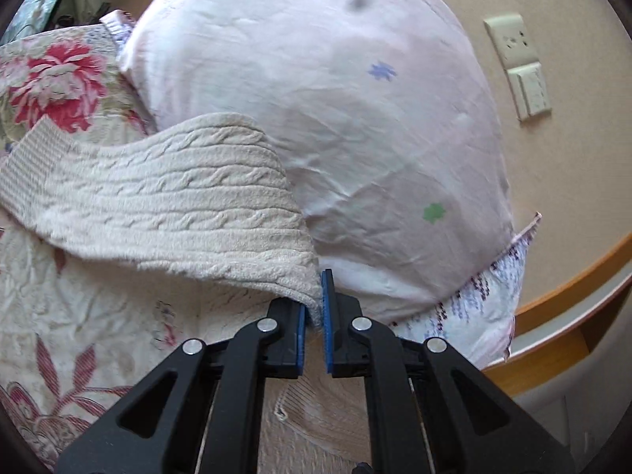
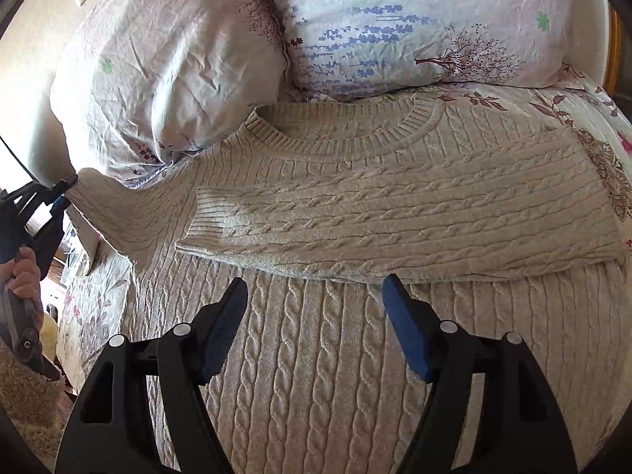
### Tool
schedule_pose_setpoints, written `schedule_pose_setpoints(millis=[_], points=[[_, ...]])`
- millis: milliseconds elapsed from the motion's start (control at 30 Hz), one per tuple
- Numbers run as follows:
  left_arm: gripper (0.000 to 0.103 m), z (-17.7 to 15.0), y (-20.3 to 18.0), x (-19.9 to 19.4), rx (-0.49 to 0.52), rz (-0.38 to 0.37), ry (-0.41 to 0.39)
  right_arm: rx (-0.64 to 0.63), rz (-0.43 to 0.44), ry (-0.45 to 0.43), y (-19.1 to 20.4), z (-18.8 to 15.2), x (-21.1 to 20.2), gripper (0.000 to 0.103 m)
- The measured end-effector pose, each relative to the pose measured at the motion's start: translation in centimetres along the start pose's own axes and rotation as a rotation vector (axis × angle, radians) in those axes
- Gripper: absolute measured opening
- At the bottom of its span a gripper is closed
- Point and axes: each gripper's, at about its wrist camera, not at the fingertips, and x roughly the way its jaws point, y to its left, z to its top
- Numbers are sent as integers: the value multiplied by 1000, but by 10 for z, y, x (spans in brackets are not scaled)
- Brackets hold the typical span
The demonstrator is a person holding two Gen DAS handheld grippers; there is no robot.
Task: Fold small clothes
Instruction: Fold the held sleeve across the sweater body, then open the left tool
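Note:
A cream cable-knit sweater [image 2: 355, 213] lies flat on the bed, collar toward the pillows. Its right sleeve is folded across the chest. My left gripper [image 1: 315, 304] is shut on the left sleeve [image 1: 177, 205] and holds it lifted off the bed; the ribbed cuff hangs at the far left. The same gripper shows at the left edge of the right wrist view [image 2: 59, 197], pulling the sleeve out sideways. My right gripper [image 2: 314, 296] is open and empty, hovering over the sweater's body just below the folded sleeve.
Two pale floral pillows [image 2: 166, 67] [image 2: 414, 23] lie behind the collar. The large pillow [image 1: 335, 118] fills the left wrist view. A floral bedspread [image 1: 59, 79] covers the bed. A wall socket and switch [image 1: 517, 63] and the wooden bed frame [image 1: 572, 288] are to the right.

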Motion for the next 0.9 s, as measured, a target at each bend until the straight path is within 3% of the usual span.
schedule_pose_setpoints(millis=[133,333,700,800,900], points=[[7,-25,-32,11,85,-40,52,22,-9,-14,-11,-1,-6,72],[7,-67,-61,44,155,-38,155,58,-26,-29,-32,-5,-15,72],[9,-143,-50,90,283,166,292,118,-41,-31,-60,-15,-25,72],[32,-156,-37,94,282,223,329,122,-39,-28,-63,-17,-25,72],[37,-161,-29,87,275,216,336,119,-36,-30,-64,-16,-26,72]])
